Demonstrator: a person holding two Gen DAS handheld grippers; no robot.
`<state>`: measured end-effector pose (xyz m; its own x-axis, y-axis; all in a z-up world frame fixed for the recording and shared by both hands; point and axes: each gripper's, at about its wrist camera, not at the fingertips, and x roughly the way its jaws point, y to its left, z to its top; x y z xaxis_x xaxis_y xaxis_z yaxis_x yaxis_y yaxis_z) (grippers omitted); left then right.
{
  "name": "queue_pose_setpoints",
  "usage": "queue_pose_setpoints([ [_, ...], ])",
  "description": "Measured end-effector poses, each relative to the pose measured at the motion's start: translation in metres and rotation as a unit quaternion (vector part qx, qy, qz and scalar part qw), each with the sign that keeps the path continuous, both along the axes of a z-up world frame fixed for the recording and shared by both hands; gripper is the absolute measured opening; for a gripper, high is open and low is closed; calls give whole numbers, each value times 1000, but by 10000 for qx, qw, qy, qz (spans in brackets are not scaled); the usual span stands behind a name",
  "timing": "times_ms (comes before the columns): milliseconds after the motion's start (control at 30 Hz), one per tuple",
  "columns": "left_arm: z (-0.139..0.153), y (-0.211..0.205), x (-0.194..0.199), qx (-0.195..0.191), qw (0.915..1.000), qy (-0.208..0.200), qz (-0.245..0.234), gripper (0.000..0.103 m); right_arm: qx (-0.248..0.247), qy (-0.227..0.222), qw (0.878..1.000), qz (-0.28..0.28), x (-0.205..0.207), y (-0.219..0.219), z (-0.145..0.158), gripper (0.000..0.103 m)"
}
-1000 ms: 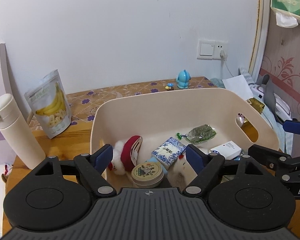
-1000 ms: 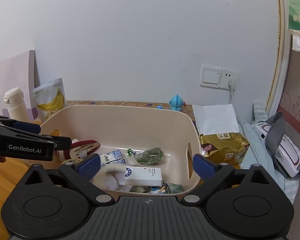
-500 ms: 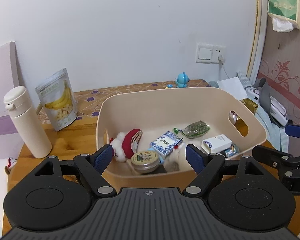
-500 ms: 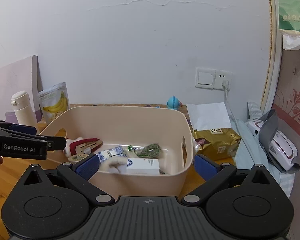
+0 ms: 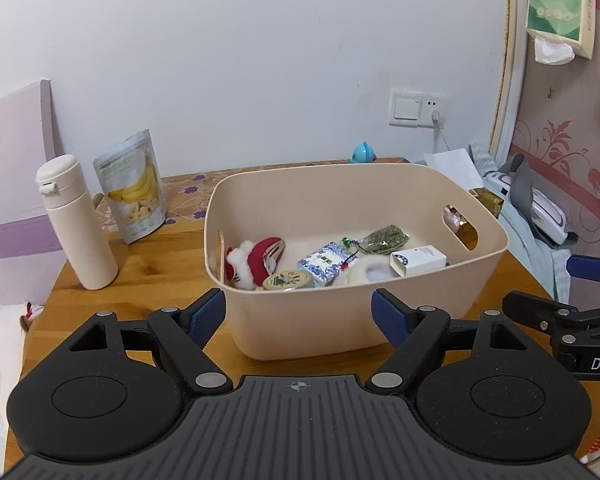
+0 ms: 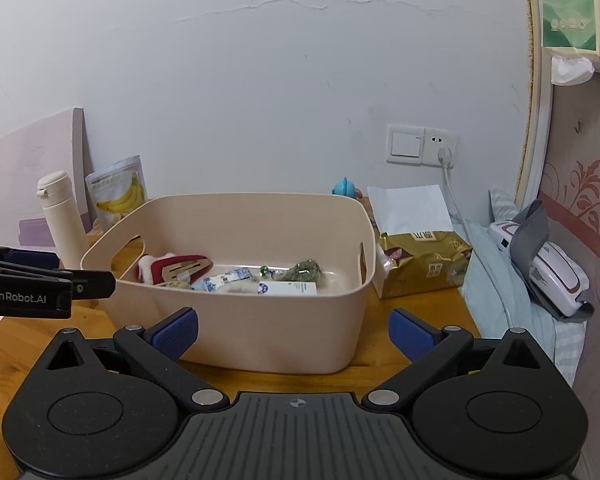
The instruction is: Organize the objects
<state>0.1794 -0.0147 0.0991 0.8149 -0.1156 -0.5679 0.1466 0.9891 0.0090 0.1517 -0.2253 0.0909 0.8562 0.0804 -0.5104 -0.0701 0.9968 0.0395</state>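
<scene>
A beige plastic bin [image 5: 300, 328] [image 6: 260, 336] stands on the wooden table [image 5: 148, 276]. Inside lie a red plush toy [image 5: 256, 260], a round tin [image 5: 287, 281], a blue-white packet [image 5: 323, 266], a green herb bag [image 5: 382, 237], a white box [image 5: 418, 260] and a white fluffy item [image 5: 364, 274]. My left gripper [image 5: 299, 314] is open and empty, in front of the bin's near wall. My right gripper [image 6: 293, 330] is open and empty, also in front of the bin. Each gripper shows at the edge of the other's view.
A white bottle [image 5: 74, 222] and a banana chip bag [image 5: 134, 188] stand left of the bin. A gold packet [image 6: 424, 256], a white paper bag [image 6: 410, 208] and a blue toy [image 6: 344, 188] are right and behind. A bed with a device [image 6: 548, 272] lies at right.
Both grippers have pulled back and up from over the bin; they now sit in front of its near wall. Both stay open and empty.
</scene>
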Motion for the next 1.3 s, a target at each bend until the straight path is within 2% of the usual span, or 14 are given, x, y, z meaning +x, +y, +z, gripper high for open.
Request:
queue_pose_setpoints([
  [733,-21,5,-54,-23,10000,46,20,81,-20,127,9999,-98,-52,-5,-18,103],
  [1300,-33,4,-100,-98,9999,-16,-124,81,-98,-9,9998,-200,-91,-2,-17,103],
])
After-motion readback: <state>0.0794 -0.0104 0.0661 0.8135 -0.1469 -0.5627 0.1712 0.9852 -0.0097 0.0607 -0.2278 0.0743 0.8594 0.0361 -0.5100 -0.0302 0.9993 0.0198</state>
